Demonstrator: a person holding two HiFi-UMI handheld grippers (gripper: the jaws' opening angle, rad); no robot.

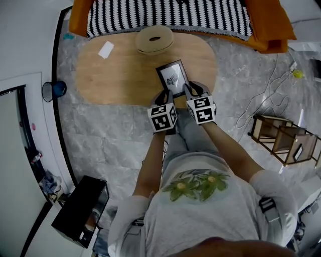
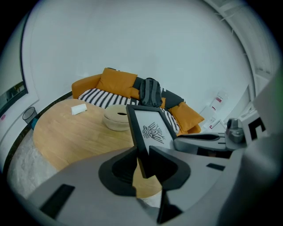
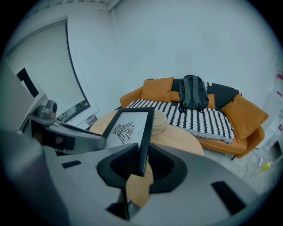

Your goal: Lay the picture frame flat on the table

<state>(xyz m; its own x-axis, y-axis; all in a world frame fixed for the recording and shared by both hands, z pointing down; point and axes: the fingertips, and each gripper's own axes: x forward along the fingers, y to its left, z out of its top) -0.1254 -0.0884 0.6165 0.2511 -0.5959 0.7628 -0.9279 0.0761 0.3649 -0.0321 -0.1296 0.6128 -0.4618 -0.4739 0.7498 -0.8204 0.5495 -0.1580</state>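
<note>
The picture frame (image 1: 173, 78) is black with a white print of a dark bird-like figure. It is held tilted over the near edge of the oval wooden table (image 1: 115, 75). My left gripper (image 1: 163, 96) is shut on its left edge near the bottom corner. My right gripper (image 1: 190, 91) is shut on the right edge opposite. In the left gripper view the frame (image 2: 151, 129) rises from between the jaws of my left gripper (image 2: 142, 158). In the right gripper view the frame (image 3: 129, 128) leans left out of my right gripper (image 3: 142, 156). Its underside is hidden.
A round beige lidded container (image 1: 154, 40) stands just behind the frame, and a white card (image 1: 106, 49) lies at the table's far left. Behind is an orange sofa with a striped blanket (image 1: 170, 15). A blue bin (image 1: 53, 90) and a wooden rack (image 1: 283, 138) flank the table.
</note>
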